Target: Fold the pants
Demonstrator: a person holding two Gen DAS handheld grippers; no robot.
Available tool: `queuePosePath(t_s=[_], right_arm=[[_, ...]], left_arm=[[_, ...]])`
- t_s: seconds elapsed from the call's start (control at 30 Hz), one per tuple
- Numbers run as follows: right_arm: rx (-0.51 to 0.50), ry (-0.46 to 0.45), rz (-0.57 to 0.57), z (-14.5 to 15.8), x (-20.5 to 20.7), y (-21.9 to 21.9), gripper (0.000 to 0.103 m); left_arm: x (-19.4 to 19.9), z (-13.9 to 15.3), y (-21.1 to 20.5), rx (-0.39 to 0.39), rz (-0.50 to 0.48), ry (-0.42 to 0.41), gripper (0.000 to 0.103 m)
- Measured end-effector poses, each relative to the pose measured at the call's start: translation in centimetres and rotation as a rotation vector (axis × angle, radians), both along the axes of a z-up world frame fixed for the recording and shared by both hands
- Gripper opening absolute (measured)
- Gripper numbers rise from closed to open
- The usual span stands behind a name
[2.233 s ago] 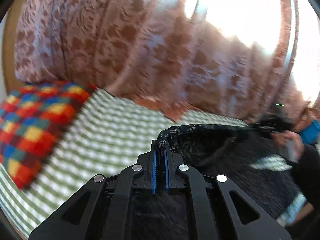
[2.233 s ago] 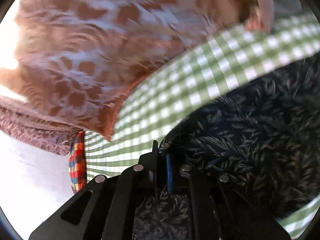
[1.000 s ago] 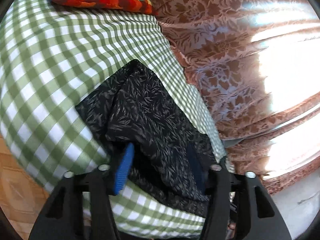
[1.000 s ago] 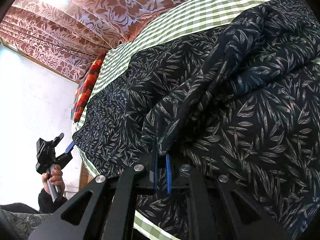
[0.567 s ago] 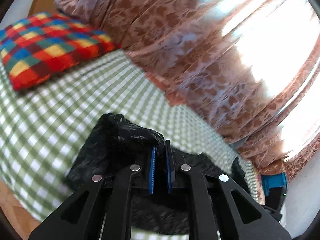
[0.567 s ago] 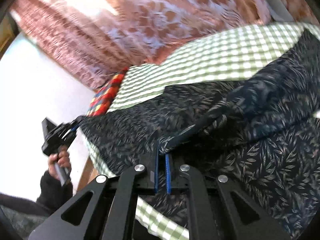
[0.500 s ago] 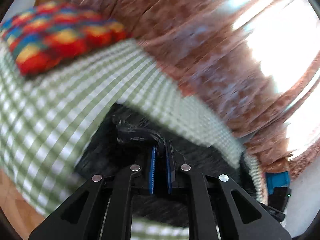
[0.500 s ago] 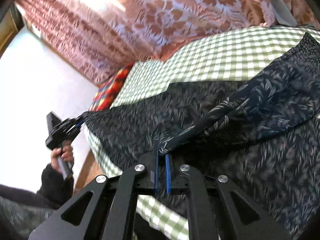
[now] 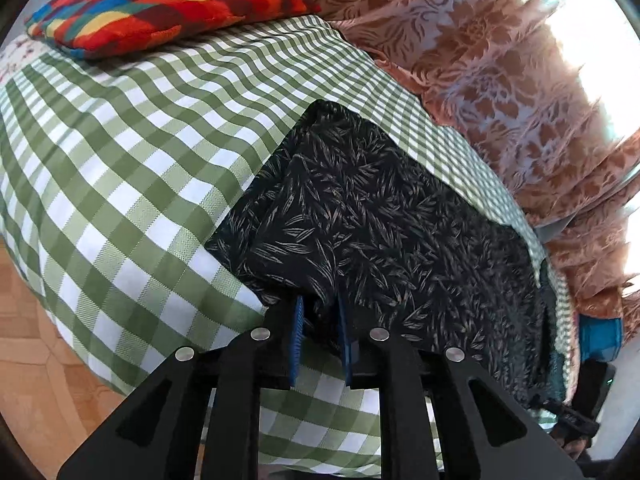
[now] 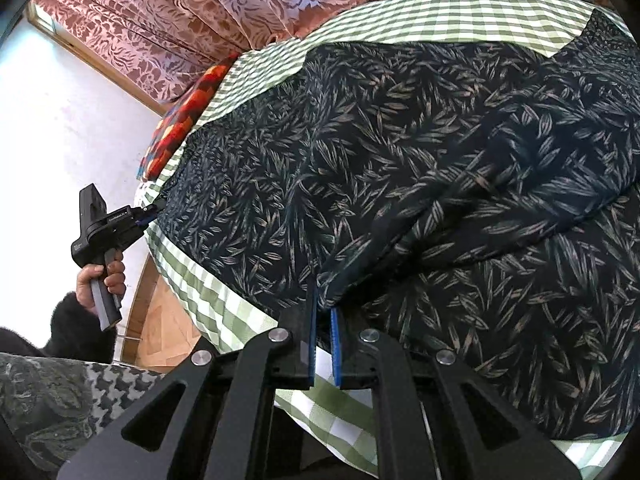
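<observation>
A bed covered in a green-and-white checked sheet fills both wrist views. At the far left of the left wrist view, a plump cushion in red, yellow and blue patchwork checks rests on the sheet. To its right, the dark navy pants with a pale leaf print lie spread across the bed, doubled over so that one layer lies on another, reaching toward the far right edge. The left gripper, black with blue pads, sits at the near edge of the pants; its fingers are slightly spread, with a fold of the cloth between them, and no firm pinch can be seen. Rust-brown floral curtains hang behind the bed on the right, bright with sunlight.

In the right wrist view, the left gripper shows at the far left, held in a hand at the pants' corner. Nearer, the right gripper has its blue pads almost pressed together, pinching a raised fold of the pants at the near edge.
</observation>
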State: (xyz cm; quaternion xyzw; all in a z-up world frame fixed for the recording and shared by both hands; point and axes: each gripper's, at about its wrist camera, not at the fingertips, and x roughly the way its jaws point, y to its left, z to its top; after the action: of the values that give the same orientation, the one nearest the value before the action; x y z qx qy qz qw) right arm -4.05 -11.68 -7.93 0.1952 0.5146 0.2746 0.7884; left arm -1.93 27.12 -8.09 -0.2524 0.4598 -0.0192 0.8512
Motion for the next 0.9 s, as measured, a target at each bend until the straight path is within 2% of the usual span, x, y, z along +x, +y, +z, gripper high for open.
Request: queuePosePath(t_s=[0.03, 0.07, 0.1, 0.13, 0.23, 0.33, 0.43, 0.53, 0.67, 0.8, 0.87, 0.9], right_arm=[[0.011, 0.000, 0.008, 0.3, -0.1, -0.4, 0.008], [0.007, -0.001, 0.011, 0.8, -0.1, -0.4, 0.017], [-0.002, -0.005, 0.013, 1.1, -0.2, -1.1, 0.038], [-0.018, -0.024, -0.003, 1.9, -0.4, -2.3, 0.043], [-0.057, -0.056, -0.101, 3.6, 0.0, -6.3, 0.044], [-0.107, -0.081, -0.269, 5.1, 2.2, -10.9, 0.050], [-0.176, -0.075, -0.429, 5.6, 6.4, -14.5, 0.051], [-0.226, -0.030, -0.533, 4.7, 11.9, -17.3, 0.051], [-0.296, 0.028, -0.636, 3.1, 18.1, -20.3, 0.051], [-0.359, 0.091, -0.718, 1.2, 23.2, -22.7, 0.053], [-0.392, 0.120, -0.736, 0.2, 24.8, -23.4, 0.055], [-0.402, 0.147, -0.734, -0.6, 25.7, -23.7, 0.056]], left_arm=[[-0.1, 0.3, 0.2, 0.004, 0.001, 0.001, 0.020], [-0.2, 0.7, 0.4, 0.008, 0.006, 0.000, 0.023], [-0.4, 1.3, 0.8, 0.021, 0.022, -0.007, 0.030], [-0.7, 1.9, 1.1, 0.039, 0.038, -0.016, 0.036], [-1.6, 3.9, 1.6, 0.122, 0.087, -0.064, 0.038], [-1.5, 5.2, 0.6, 0.109, 0.053, -0.113, 0.038], [-0.5, 5.9, -3.1, 0.101, -0.081, -0.150, 0.038], [0.5, 5.9, -8.4, 0.075, -0.263, -0.171, 0.038], [1.5, 5.5, -15.8, 0.049, -0.510, -0.204, 0.038], [2.3, 4.9, -21.6, 0.039, -0.681, -0.193, 0.038], [2.7, 4.5, -24.1, 0.044, -0.754, -0.184, 0.043], [2.9, 4.6, -24.9, 0.037, -0.779, -0.186, 0.052]])
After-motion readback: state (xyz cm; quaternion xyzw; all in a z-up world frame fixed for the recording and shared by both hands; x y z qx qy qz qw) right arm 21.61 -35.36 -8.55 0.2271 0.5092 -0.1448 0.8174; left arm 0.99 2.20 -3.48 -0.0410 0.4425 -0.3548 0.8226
